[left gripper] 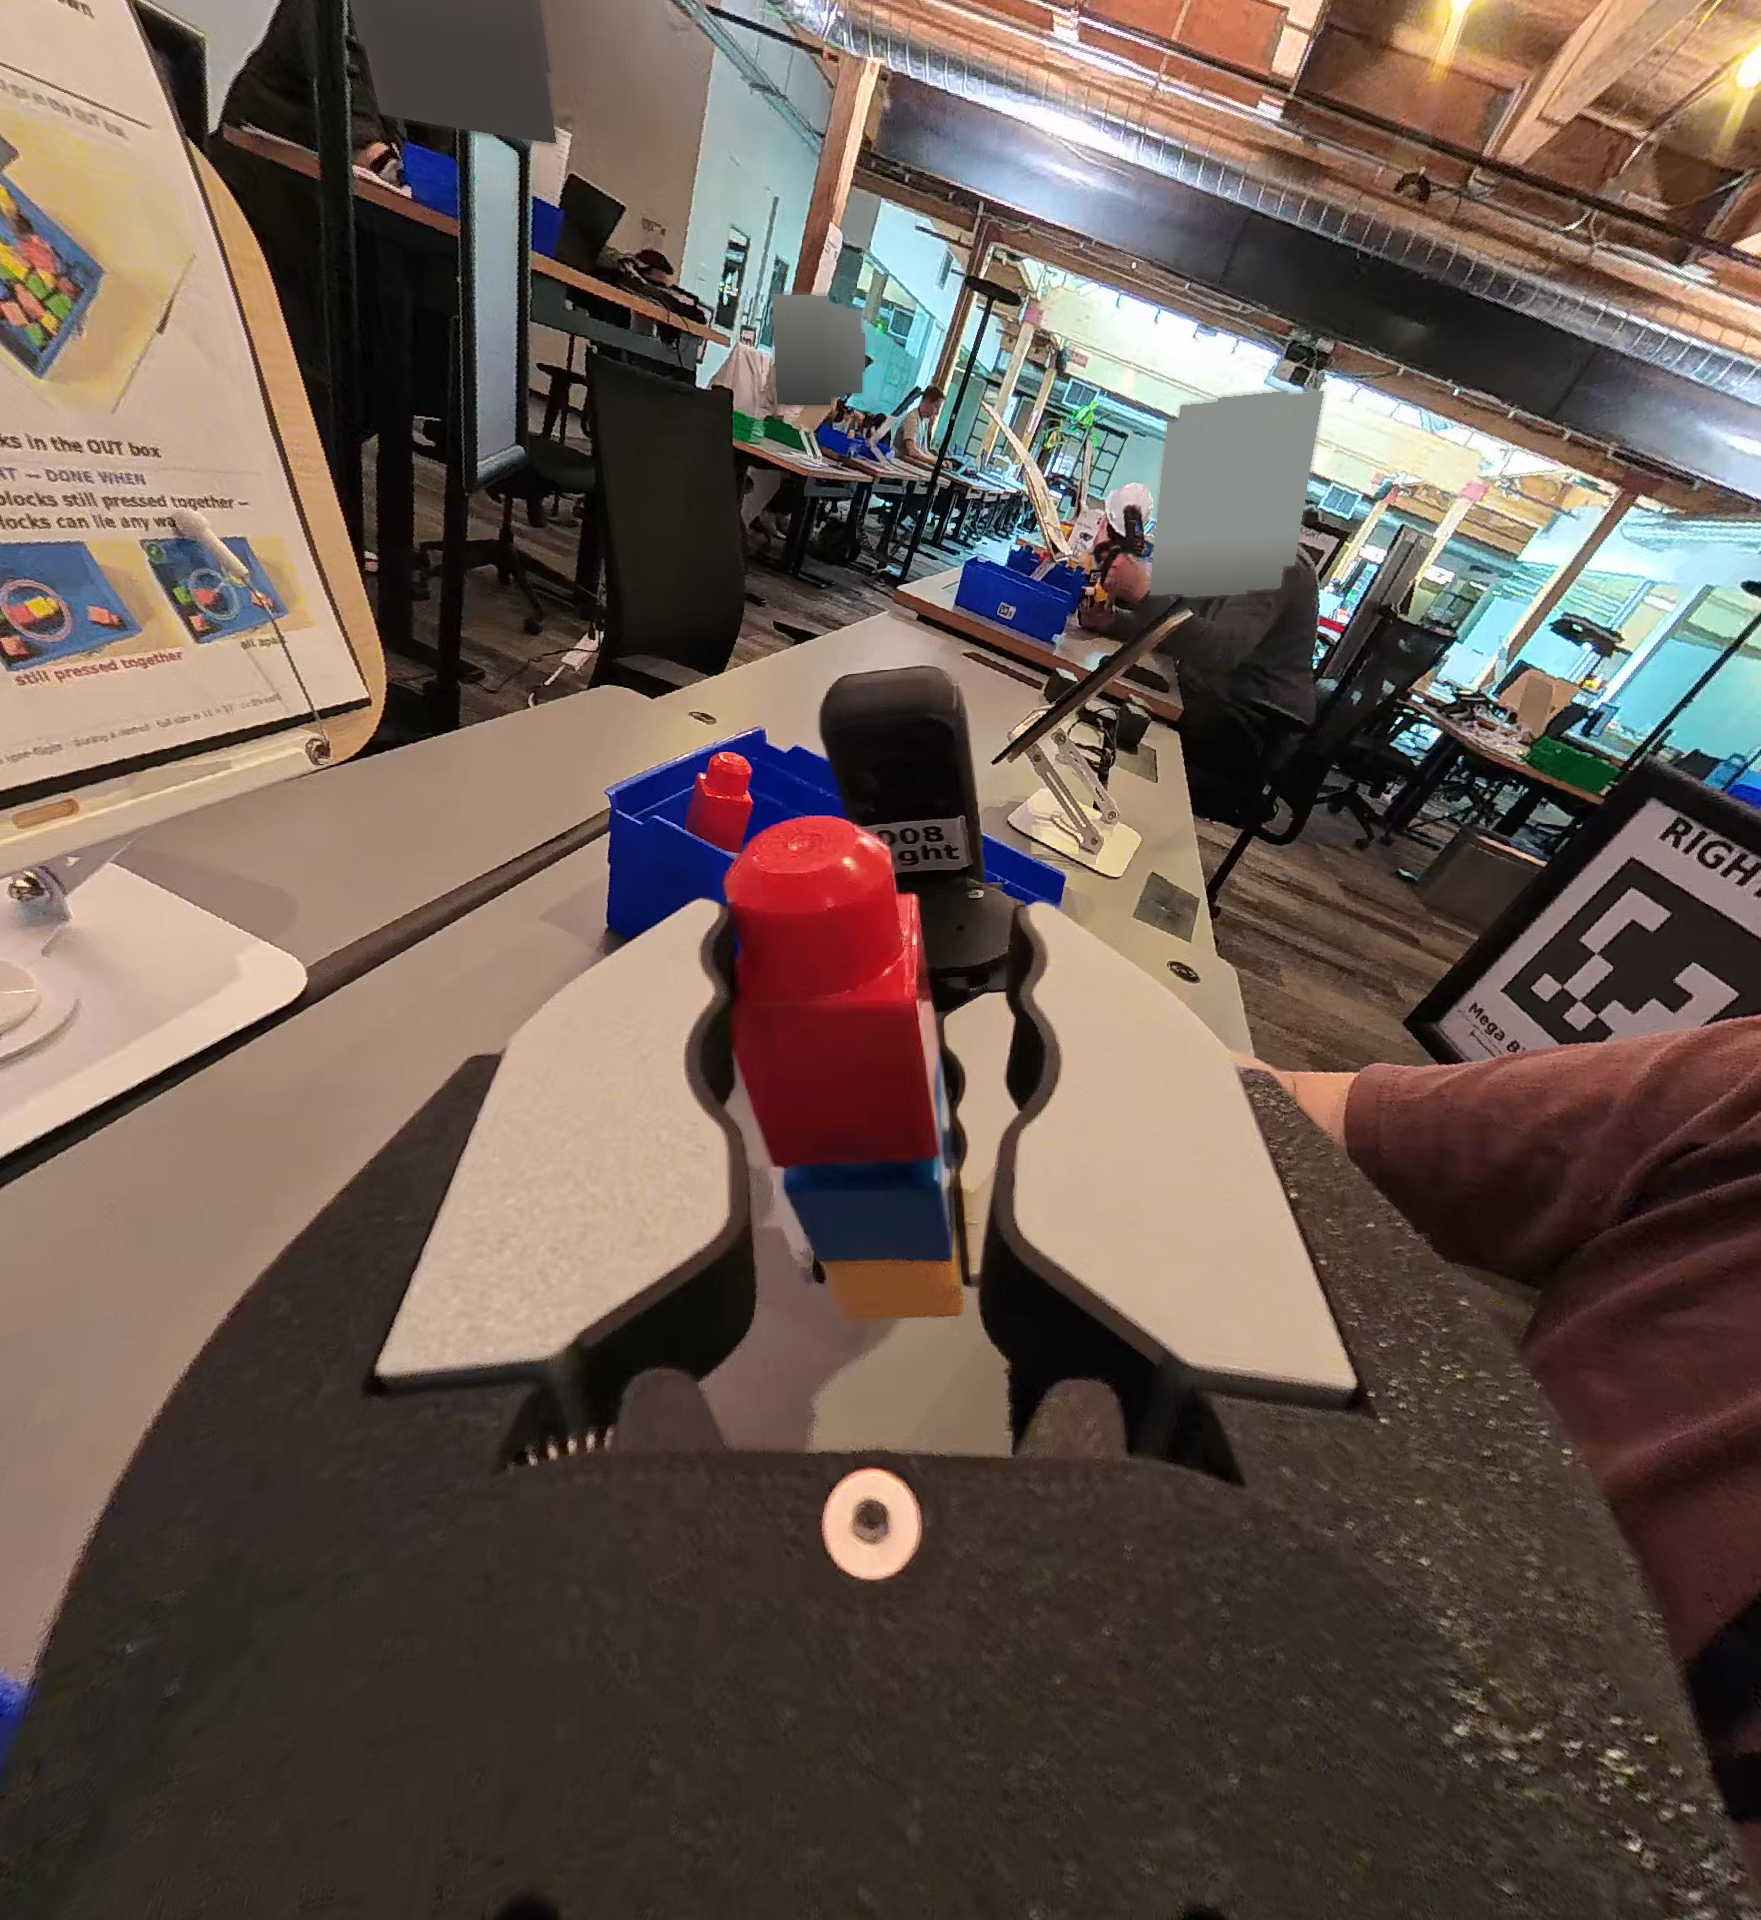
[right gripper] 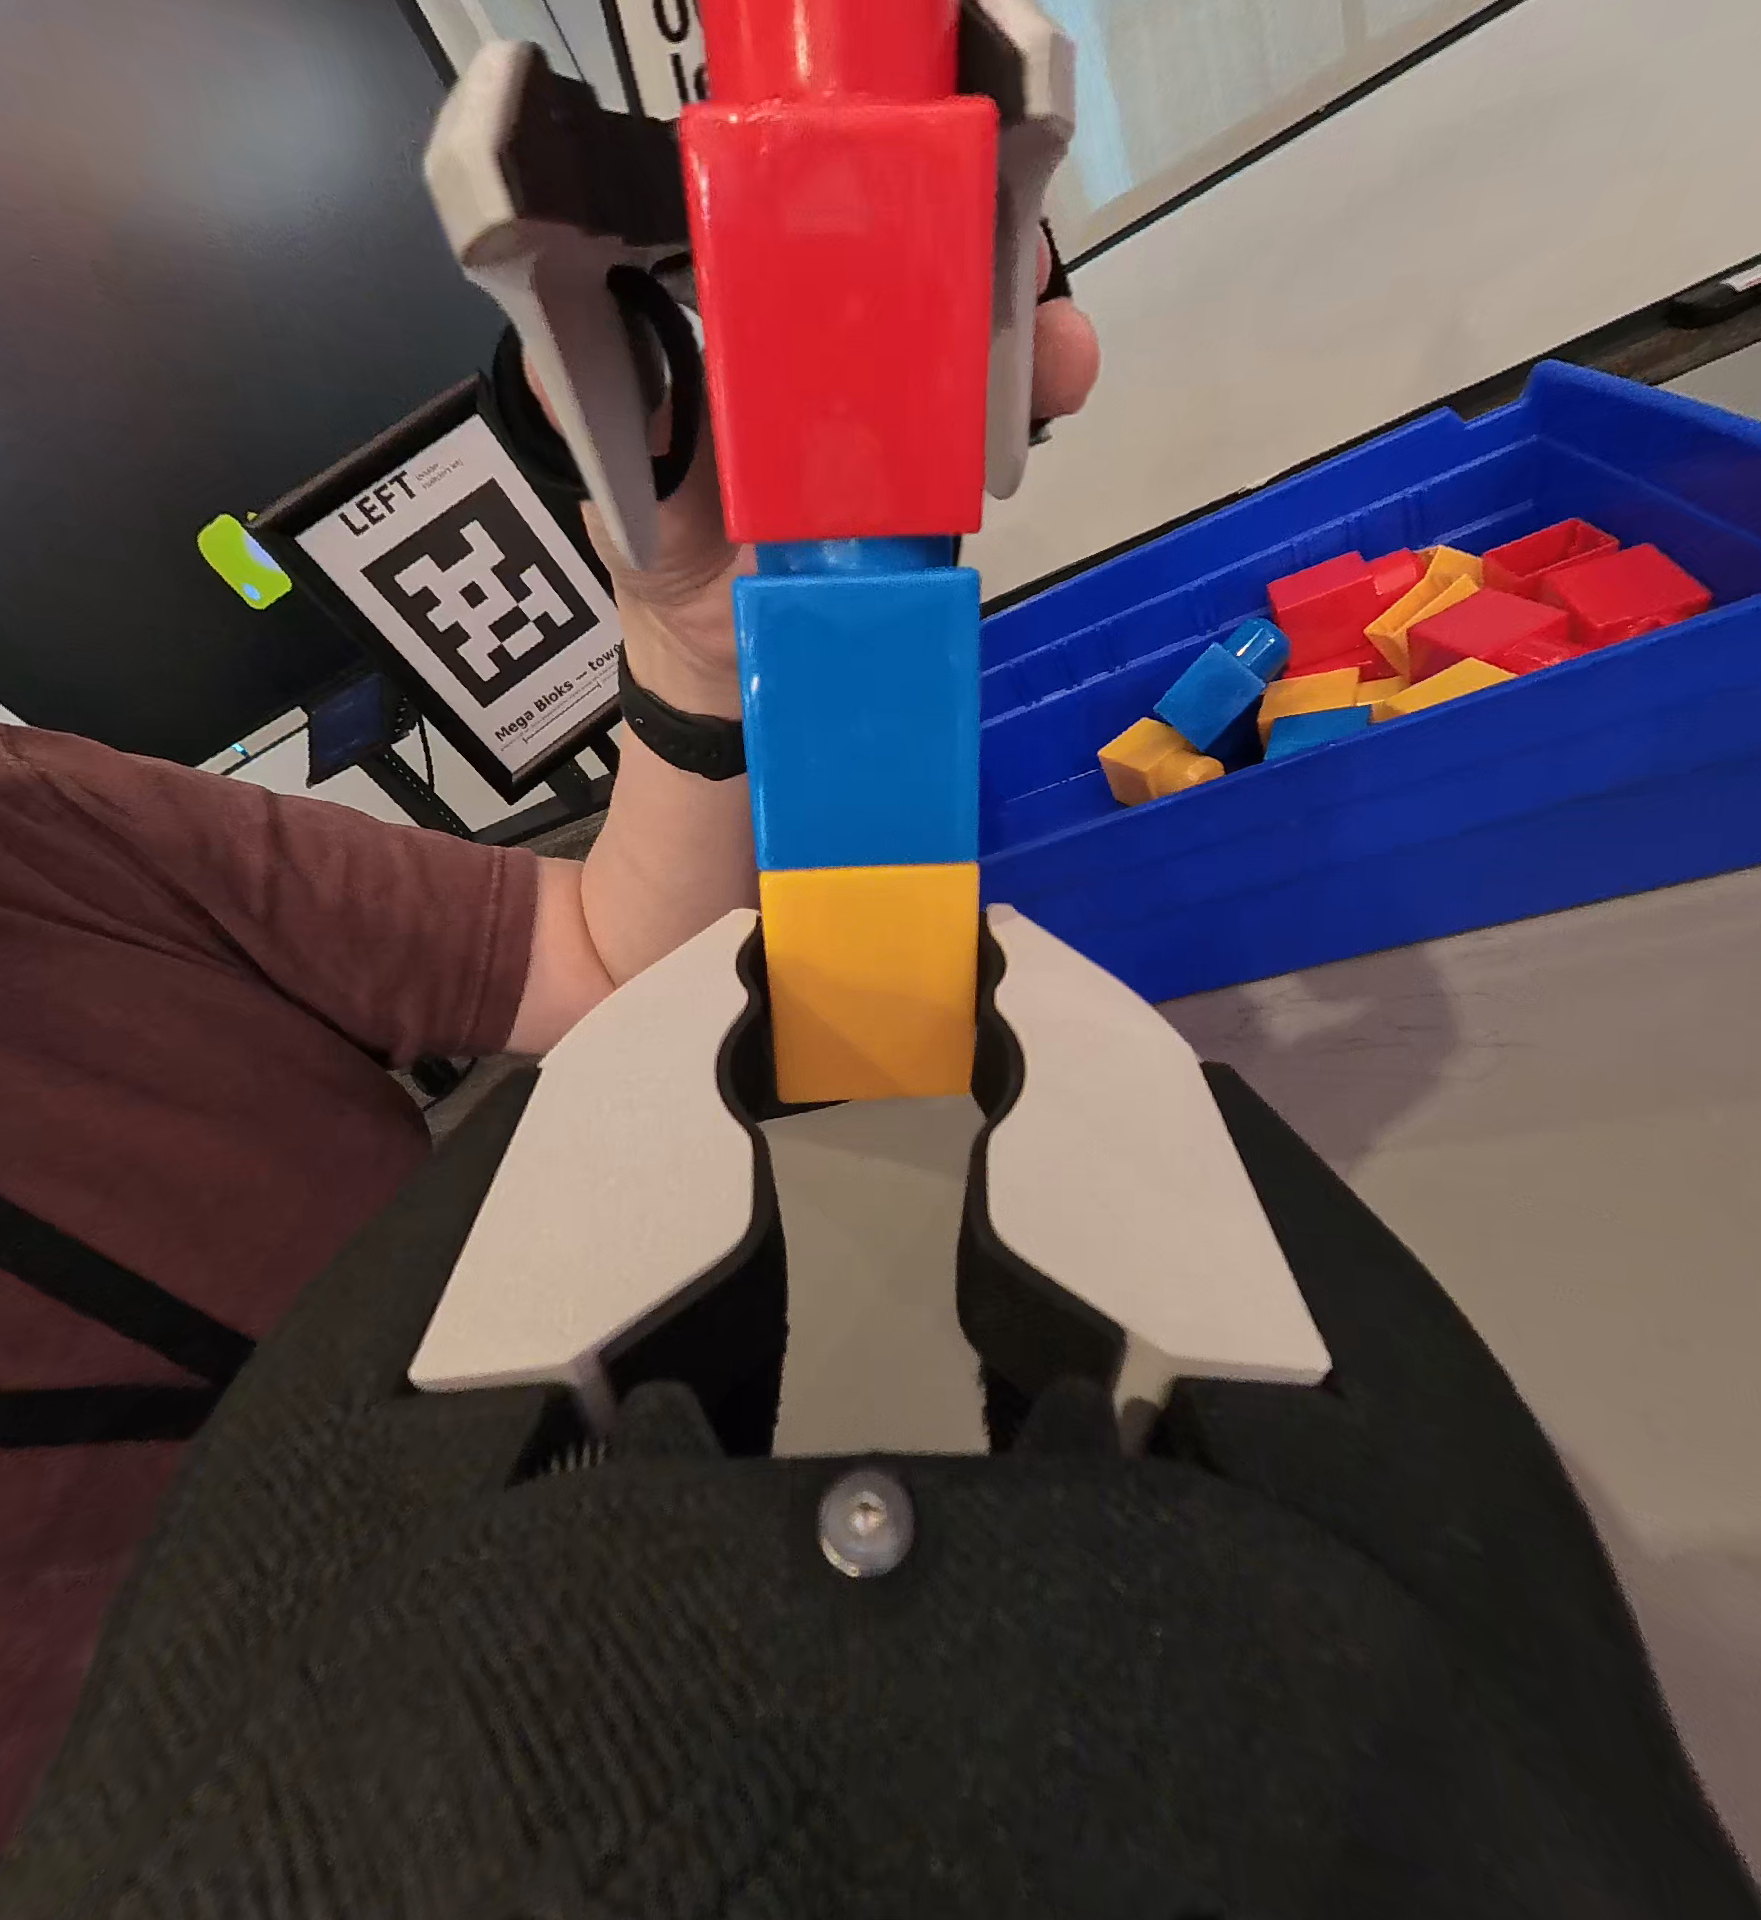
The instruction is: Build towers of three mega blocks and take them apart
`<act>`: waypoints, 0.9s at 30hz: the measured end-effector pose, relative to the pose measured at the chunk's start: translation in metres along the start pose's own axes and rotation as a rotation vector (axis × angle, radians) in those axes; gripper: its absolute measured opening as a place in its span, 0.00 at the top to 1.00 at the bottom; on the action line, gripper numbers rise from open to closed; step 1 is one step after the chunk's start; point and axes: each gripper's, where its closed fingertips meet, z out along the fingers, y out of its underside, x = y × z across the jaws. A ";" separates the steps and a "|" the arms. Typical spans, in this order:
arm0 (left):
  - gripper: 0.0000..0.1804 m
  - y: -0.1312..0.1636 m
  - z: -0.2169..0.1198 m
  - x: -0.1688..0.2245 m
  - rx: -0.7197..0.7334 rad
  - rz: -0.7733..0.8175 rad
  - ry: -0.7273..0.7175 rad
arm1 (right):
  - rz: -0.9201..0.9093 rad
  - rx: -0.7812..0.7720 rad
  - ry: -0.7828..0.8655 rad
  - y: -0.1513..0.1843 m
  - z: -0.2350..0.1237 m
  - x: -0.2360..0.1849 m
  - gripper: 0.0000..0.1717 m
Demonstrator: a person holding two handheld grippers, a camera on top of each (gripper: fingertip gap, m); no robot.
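Note:
A tower of three mega blocks is held in the air: red on top [right gripper: 840, 312], blue in the middle [right gripper: 860, 727], yellow at the bottom [right gripper: 865, 987]. My right gripper [right gripper: 871, 935] is shut on the yellow block, with both pads pressed on its sides. My left gripper [left gripper: 871, 935] is open around the red block [left gripper: 834, 1049], with a gap on the block's right side. In the right wrist view the left gripper's fingers [right gripper: 543, 270] stand spread on either side of the red block. The blue [left gripper: 871, 1210] and yellow [left gripper: 897, 1288] blocks show below it.
A blue bin [right gripper: 1375, 852] with several loose red, yellow and blue blocks stands at the right. Another blue bin [left gripper: 658, 873] holds a red block [left gripper: 720, 800]. An instruction sheet [left gripper: 76, 416] and framed marker signs [left gripper: 1665, 966] [right gripper: 471, 592] stand on the grey table [right gripper: 1478, 1143]. Some 10 cm of space lies between my two pairs of fingers.

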 end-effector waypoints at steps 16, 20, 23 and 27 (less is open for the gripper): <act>0.75 -0.003 -0.001 0.009 -0.002 0.101 0.001 | -0.108 0.025 0.034 -0.006 -0.002 -0.002 0.79; 0.73 -0.001 0.001 0.010 -0.011 0.122 0.005 | -0.132 0.037 0.028 -0.009 -0.003 -0.005 0.79; 0.71 -0.001 -0.002 0.009 -0.015 0.128 -0.001 | -0.137 0.046 0.029 -0.010 -0.004 -0.005 0.79; 0.70 0.008 0.002 0.009 -0.065 0.096 0.020 | -0.149 0.044 0.034 -0.010 -0.005 -0.005 0.79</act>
